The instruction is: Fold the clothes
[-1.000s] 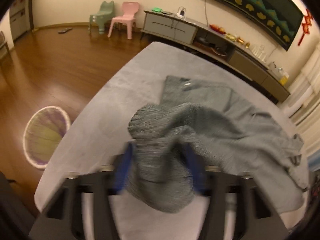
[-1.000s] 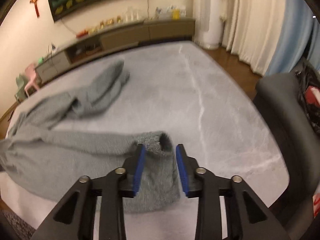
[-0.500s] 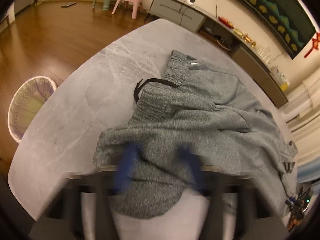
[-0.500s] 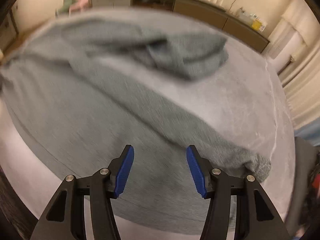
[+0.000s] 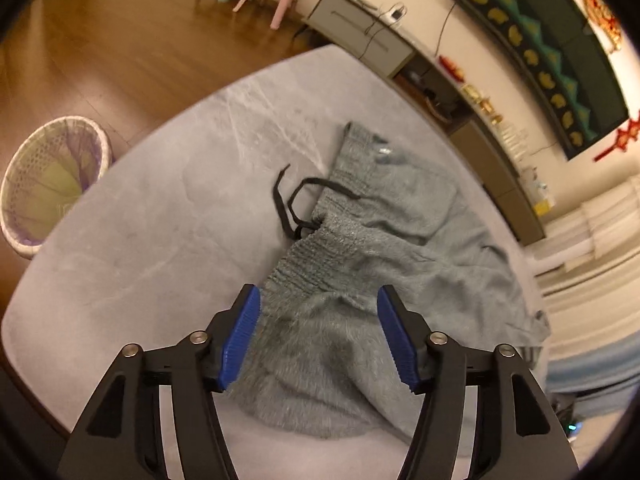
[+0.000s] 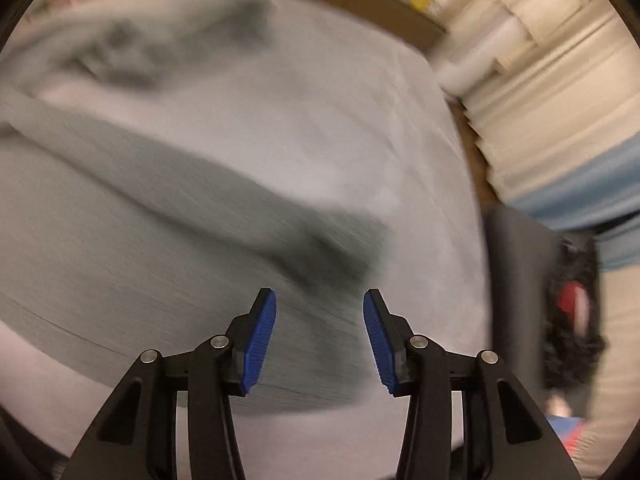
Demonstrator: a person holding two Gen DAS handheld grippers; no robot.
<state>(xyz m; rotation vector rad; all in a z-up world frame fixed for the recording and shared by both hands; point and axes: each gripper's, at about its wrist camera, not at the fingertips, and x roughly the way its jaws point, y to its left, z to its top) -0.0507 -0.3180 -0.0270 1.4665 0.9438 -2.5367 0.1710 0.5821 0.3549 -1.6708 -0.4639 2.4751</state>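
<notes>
The grey trousers [image 5: 384, 248] lie spread and rumpled on the pale grey table [image 5: 168, 216], directly ahead of and beneath both tools. The left tool [image 5: 319, 330] hovers over the near end of the ribbed elastic waistband [image 5: 316, 256]; its jaws are opening, its blue ribbed pads [image 5: 240, 336] stand well apart, and cloth lies below them without being pinched. A black drawstring [image 5: 296, 200] trails from the waistband onto the table ahead and to the left of this tool. The right tool [image 6: 320, 336] points down at a trouser leg [image 6: 168, 216] whose darker cuff end lies just ahead of the fingertips; its jaws are closing, yet the pads [image 6: 260, 344] are spread with a clear gap and do not press on the fabric. This view is blurred, so fine detail of the leg cannot be told. The garment appears to be a soft, fuzzy knit: light, limp and not fragile. It is judged to sag and drape when lifted and to bunch instead of sliding as a sheet. The brushed nap should give the ribbed pads good friction. Recommended holds are the thicker gathered waistband for the left tool and the cuff or outer leg edge for the right tool, taking both layers together so the fold stays aligned.
</notes>
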